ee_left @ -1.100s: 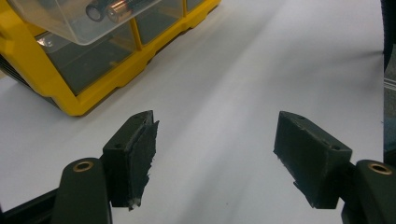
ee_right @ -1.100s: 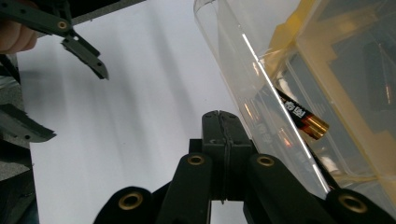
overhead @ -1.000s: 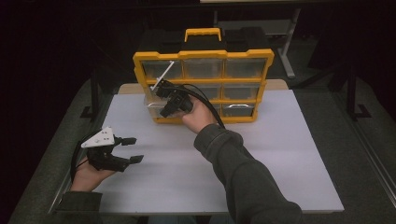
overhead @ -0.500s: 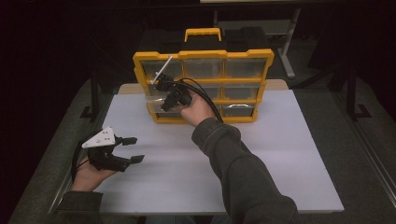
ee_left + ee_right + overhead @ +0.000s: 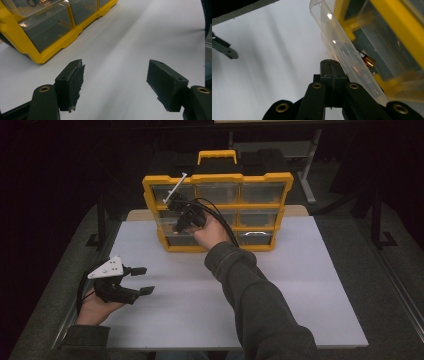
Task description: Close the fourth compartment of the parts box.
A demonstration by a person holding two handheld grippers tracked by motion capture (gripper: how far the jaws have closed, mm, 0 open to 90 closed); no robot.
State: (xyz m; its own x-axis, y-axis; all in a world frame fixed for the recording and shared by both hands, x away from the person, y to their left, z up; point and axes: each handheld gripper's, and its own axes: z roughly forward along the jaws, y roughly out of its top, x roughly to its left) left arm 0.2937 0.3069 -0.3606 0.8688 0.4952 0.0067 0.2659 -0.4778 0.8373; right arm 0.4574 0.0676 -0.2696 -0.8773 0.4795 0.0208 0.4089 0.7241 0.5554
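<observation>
Two right gripper [image 5: 331,65] fingers pressed together, clear drawer [image 5: 342,52] touching beside them; left gripper [image 5: 115,85] fingers wide, empty.

A workshop or lab bench by the look of it; a yellow parts organiser [image 5: 218,212] with clear drawers stands on a white-topped table [image 5: 300,290]. Dark surroundings and metal stand legs [image 5: 306,175] behind suggest a recording rig.

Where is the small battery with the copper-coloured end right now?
In the right gripper view, the battery lies inside a clear plastic drawer of the yellow organiser, just right of the shut right gripper.
</observation>
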